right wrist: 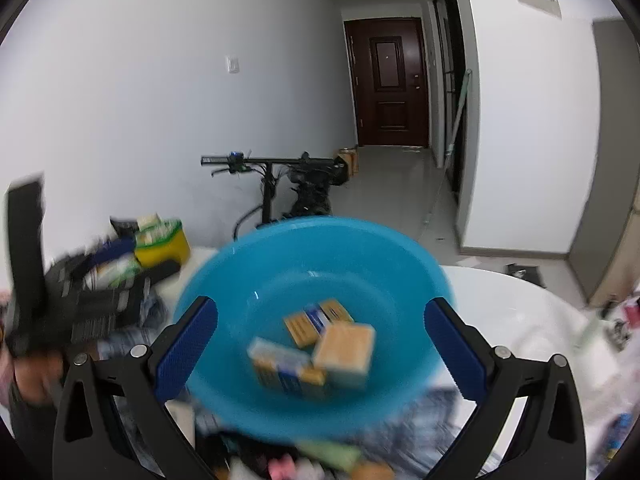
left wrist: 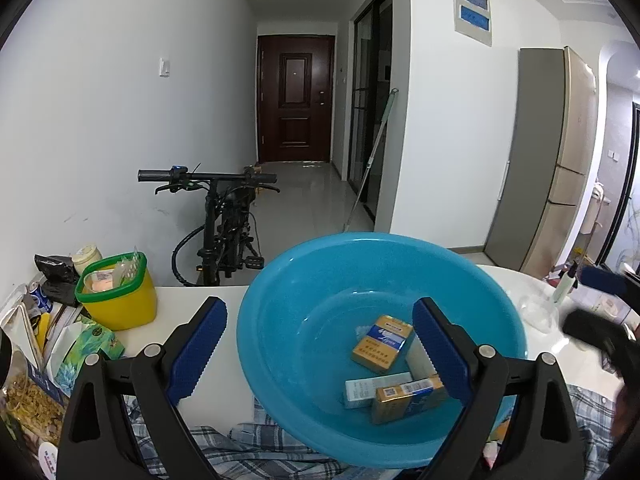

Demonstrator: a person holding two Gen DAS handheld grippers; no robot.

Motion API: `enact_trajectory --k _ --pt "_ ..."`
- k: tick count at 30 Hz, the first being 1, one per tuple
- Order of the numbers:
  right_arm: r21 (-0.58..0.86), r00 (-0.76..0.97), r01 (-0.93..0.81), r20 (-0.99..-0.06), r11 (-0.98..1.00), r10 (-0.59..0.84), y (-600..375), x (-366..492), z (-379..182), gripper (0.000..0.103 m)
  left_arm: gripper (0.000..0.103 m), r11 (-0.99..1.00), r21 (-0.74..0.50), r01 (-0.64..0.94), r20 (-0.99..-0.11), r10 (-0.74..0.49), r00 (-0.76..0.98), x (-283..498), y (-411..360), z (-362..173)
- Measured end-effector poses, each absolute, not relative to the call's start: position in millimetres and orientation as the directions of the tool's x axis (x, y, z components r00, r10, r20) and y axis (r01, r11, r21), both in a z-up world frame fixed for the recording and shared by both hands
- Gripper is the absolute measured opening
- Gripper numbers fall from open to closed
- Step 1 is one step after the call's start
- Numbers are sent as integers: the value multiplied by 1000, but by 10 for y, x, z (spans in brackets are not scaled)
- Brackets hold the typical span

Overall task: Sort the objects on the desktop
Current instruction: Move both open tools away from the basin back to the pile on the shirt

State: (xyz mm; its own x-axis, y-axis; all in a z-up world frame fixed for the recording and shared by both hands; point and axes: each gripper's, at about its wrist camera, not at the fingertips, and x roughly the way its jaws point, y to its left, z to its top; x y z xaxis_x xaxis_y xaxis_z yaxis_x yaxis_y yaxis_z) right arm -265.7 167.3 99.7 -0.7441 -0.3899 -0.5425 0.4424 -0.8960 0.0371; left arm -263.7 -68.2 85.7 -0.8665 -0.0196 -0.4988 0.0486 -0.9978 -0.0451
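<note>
White bench [left wrist: 208,300] carries a tilted blue basin [left wrist: 280,300] holding several small boxes [left wrist: 382,342]; a yellow bin [left wrist: 120,304] stands well to its left. Left gripper [left wrist: 318,350] and right gripper [right wrist: 320,344]: jaws spread, pinching nothing, both facing the basin.

Hazard, as a judgement: the basin rests on checked cloth [left wrist: 240,446] and leans, so a nudge from either jaw could tip it and spill the boxes.

Box lettering is too small to read.

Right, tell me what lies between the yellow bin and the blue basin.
Bare white tabletop in the left wrist view, between yellow bin and blue basin; the open left gripper's fingertip overlaps it.
</note>
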Motion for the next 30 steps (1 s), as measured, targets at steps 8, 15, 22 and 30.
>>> enact_trajectory --k 8,15,22,30 --pt "-40 -785 332 -566 -943 -252 2226 -1704 837 103 96 -1000 -17 -1 -496 10 -868 -2580 -440 884" --pt "-10 -782 320 -568 -947 -258 2418 -1341 740 103 96 -998 21 -55 -488 37 -872 -2479 -157 909" --pt "10 -760 311 -598 -950 -255 2590 -1284 563 103 96 -993 59 -103 -469 64 -881 -2268 104 982" --pt "104 -738 311 -600 -945 -309 2818 -1244 437 103 96 -991 108 -84 -475 23 -880 -1885 90 1032"
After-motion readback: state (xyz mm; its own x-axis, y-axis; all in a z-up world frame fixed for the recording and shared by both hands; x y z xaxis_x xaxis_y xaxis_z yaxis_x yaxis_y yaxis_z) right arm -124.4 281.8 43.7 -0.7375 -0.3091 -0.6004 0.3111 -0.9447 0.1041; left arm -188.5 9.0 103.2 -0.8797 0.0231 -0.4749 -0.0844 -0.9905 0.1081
